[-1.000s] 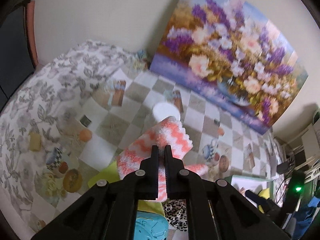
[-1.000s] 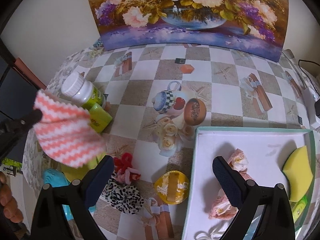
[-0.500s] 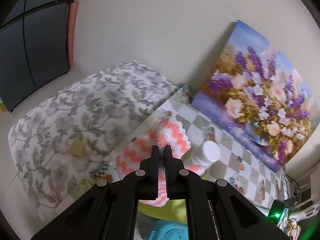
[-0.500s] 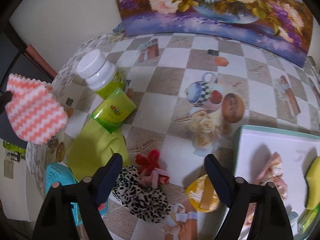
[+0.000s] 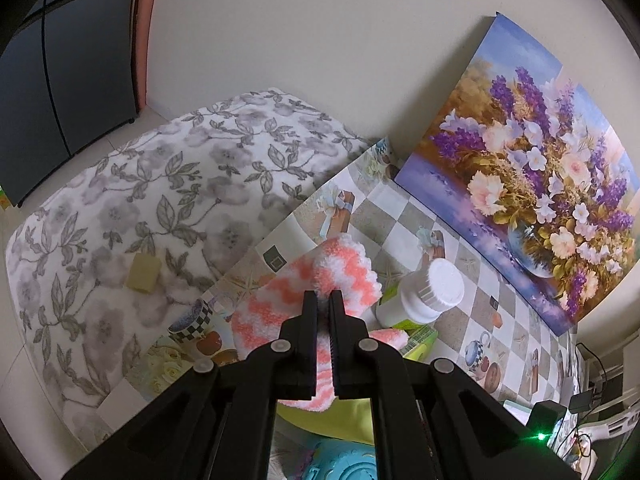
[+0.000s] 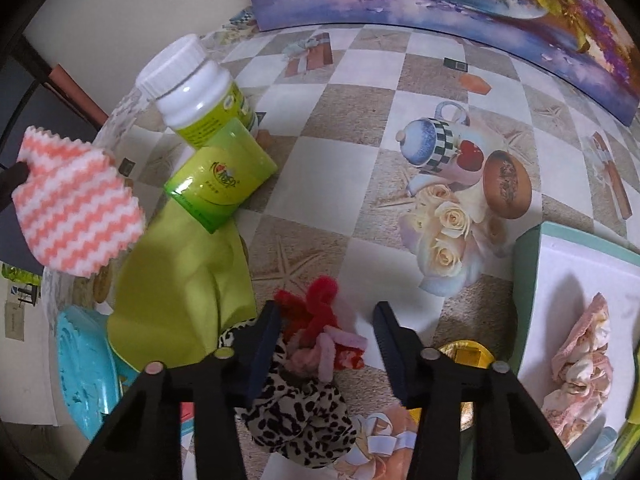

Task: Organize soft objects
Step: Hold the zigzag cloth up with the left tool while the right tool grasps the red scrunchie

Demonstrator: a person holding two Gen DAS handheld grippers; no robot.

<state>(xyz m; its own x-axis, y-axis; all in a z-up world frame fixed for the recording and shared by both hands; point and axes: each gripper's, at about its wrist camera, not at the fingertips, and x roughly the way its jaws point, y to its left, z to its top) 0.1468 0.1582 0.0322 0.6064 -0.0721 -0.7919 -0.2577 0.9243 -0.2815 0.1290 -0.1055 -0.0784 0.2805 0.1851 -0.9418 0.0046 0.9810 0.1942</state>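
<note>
My left gripper (image 5: 324, 300) is shut on a fluffy orange-and-white zigzag cloth (image 5: 304, 284) and holds it in the air above the table's left end; the cloth also shows in the right wrist view (image 6: 76, 208). My right gripper (image 6: 326, 316) is open, low over a red and pink hair tie (image 6: 320, 320) and a leopard-print scrunchie (image 6: 304, 404). A lime-green cloth (image 6: 176, 280) lies to the left of them. A teal-rimmed white tray (image 6: 528, 256) at the right holds a pink crumpled cloth (image 6: 580, 364).
A white bottle with a green label (image 6: 196, 92) and a green box (image 6: 220, 184) stand left of centre. A turquoise plastic piece (image 6: 84, 364) lies at the left edge. A yellow round object (image 6: 464, 356) sits by the tray. A flower painting (image 5: 532, 160) leans on the wall. A floral cushion (image 5: 140, 208) lies beyond the table.
My left gripper has lifted the zigzag cloth up and away to the left. My right gripper has moved left and down over the hair tie and scrunchie.
</note>
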